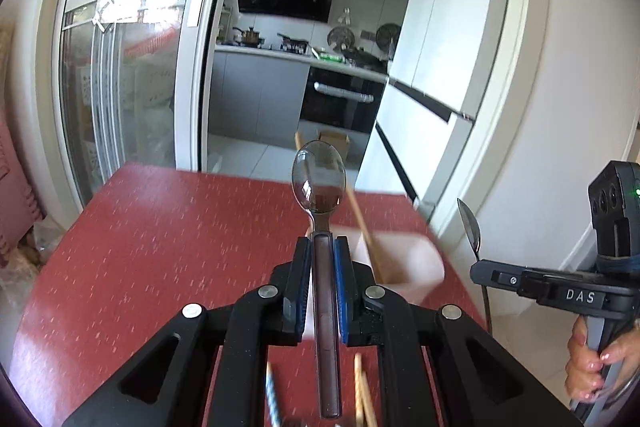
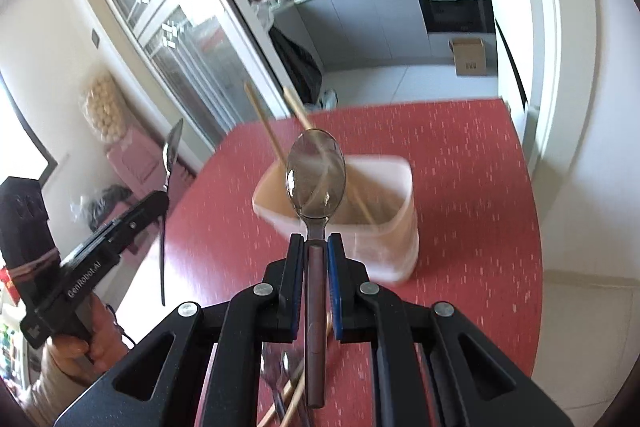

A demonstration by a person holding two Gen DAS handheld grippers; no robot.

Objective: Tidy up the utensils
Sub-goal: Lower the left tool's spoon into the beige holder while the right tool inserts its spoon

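Each gripper is shut on a metal spoon with a dark brown handle, bowl pointing forward. My left gripper (image 1: 323, 241) holds its spoon (image 1: 319, 177) above the red table, just left of a white container (image 1: 416, 263). My right gripper (image 2: 316, 239) holds its spoon (image 2: 315, 173) above the near rim of that container (image 2: 396, 223), which holds wooden chopsticks (image 2: 266, 125). The right gripper with its spoon shows at the right of the left wrist view (image 1: 476, 259). The left gripper with its spoon shows at the left of the right wrist view (image 2: 164, 195).
Loose chopsticks and cutlery lie on the red table (image 2: 460, 155) below the grippers (image 2: 288, 387), also in the left wrist view (image 1: 362, 391). The table's far edge faces a kitchen doorway. A white fridge (image 1: 436, 67) stands to the right.
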